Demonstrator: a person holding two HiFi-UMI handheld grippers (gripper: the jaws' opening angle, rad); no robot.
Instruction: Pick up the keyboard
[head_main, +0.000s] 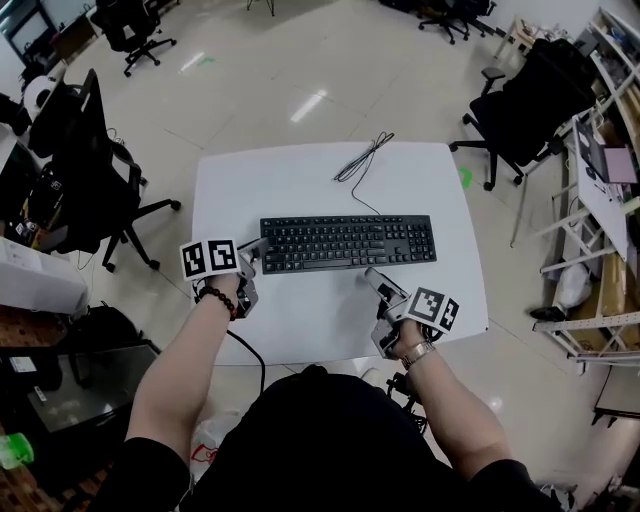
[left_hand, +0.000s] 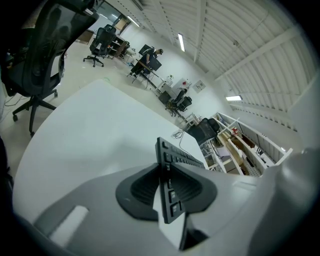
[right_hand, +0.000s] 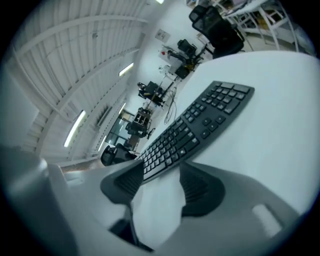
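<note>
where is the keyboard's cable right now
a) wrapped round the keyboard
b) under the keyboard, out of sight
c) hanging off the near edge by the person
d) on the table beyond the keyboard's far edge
d: the cable leaves the far edge of the keyboard and lies bunched in a loose strand on the white table beyond it.

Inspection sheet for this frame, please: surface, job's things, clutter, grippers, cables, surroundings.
Surface: white table, tiled floor around it.
Job's things: black keyboard, mid-table.
Clutter: nothing seen on the table.
Grippers: left gripper clamped on the keyboard's left end; right gripper open at its front edge, not gripping.
Cables: keyboard cable bunched toward the far edge.
Surroundings: office chairs, shelving at the right.
</note>
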